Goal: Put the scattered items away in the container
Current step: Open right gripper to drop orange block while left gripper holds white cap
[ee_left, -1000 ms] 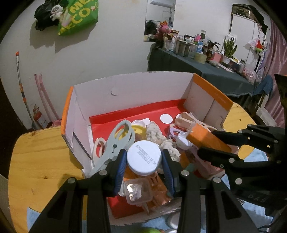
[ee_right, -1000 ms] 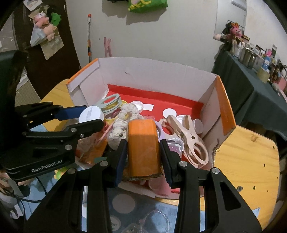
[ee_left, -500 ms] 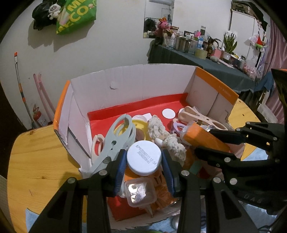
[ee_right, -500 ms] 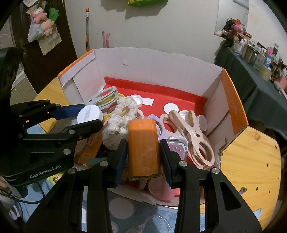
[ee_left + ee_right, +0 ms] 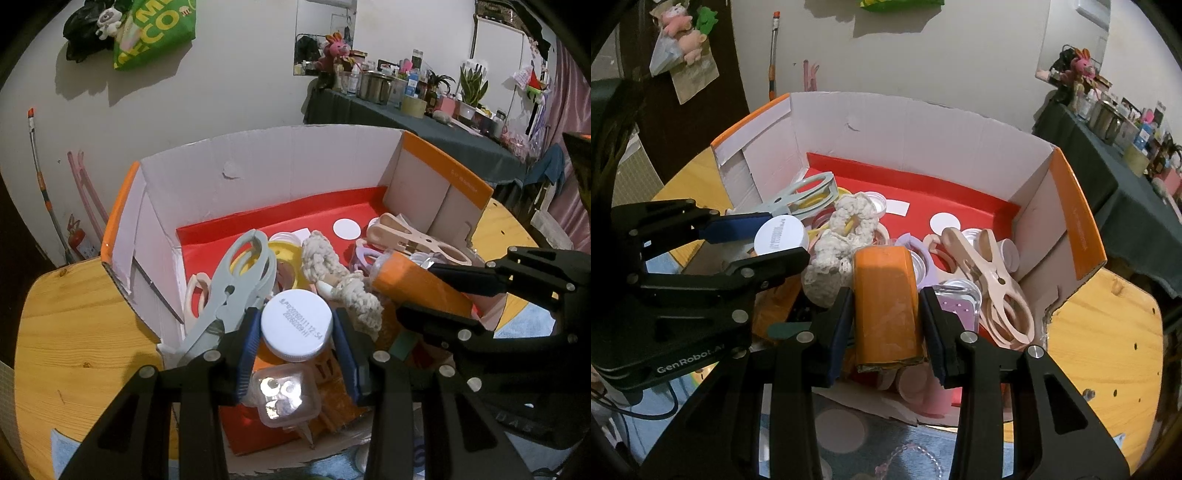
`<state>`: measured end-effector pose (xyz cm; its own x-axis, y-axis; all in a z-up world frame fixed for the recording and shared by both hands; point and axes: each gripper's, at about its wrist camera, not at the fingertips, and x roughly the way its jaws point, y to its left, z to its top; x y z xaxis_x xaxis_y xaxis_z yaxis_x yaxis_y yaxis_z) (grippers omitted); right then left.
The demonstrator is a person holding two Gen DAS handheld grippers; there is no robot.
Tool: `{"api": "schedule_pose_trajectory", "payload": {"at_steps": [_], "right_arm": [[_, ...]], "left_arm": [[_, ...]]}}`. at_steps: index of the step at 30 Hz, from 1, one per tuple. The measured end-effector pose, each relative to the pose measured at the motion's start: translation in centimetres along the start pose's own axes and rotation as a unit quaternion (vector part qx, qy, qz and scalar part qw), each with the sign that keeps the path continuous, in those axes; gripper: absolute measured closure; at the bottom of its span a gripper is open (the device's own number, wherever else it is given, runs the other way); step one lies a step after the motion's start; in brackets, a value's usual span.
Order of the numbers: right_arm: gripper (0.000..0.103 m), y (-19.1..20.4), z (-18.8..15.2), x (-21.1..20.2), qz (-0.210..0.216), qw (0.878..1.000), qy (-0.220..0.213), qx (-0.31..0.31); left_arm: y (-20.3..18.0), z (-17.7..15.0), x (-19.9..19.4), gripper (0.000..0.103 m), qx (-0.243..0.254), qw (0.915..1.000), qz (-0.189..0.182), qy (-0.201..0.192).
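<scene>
The cardboard box (image 5: 277, 177) has white inner walls, orange flap edges and a red floor with a white round sticker (image 5: 346, 229); the desk (image 5: 74, 332) is honey-yellow wood; the jar's cap (image 5: 295, 325) is white with dark printed digits; the block (image 5: 886, 306) is plain orange; the big clips are pale grey-blue (image 5: 236, 291) and peach-pink (image 5: 993, 273); the crocheted piece (image 5: 846, 240) is cream; both tongs are black with blue pads (image 5: 248, 350).

My left claw (image 5: 295, 332) hides the white-capped bottle (image 5: 295, 324) below its lid. The orange block (image 5: 886, 302) covers whatever lies under it in the box (image 5: 923, 133), whose near wall I can't see.
</scene>
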<state>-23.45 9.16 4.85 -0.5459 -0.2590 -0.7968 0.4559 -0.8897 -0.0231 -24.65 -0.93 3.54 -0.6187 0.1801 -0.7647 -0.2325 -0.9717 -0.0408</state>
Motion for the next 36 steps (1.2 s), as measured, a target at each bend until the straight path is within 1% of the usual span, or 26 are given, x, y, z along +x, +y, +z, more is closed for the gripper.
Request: {"api": "schedule_pose_trajectory", "payload": {"at_steps": [12, 16, 22, 26, 36], "right_arm": [[0.067, 0.14, -0.01, 0.06, -0.004, 1.0, 0.001, -0.003], [0.063, 0.16, -0.08, 0.07, -0.004, 1.0, 0.001, -0.004], [0.063, 0.13, -0.08, 0.06, -0.004, 1.0, 0.001, -0.004], [0.053, 0.05, -0.17, 0.05, -0.005, 1.0, -0.001, -0.002], [0.052, -0.13, -0.35, -0.26, -0.006, 1.0, -0.002, 0.001]], "left_arm": [[-0.3, -0.11, 0.13, 0.061, 0.004, 1.0, 0.004, 0.002], [-0.32, -0.11, 0.09, 0.061, 0.005, 1.0, 0.004, 0.003], [-0.36, -0.09, 0.06, 0.061, 0.005, 1.0, 0.004, 0.003], [-0.2, -0.09, -0.07, 0.061, 0.003, 1.0, 0.004, 0.0], [-0.07, -0.04, -0.2, 0.059, 0.005, 1.0, 0.004, 0.002]]}}
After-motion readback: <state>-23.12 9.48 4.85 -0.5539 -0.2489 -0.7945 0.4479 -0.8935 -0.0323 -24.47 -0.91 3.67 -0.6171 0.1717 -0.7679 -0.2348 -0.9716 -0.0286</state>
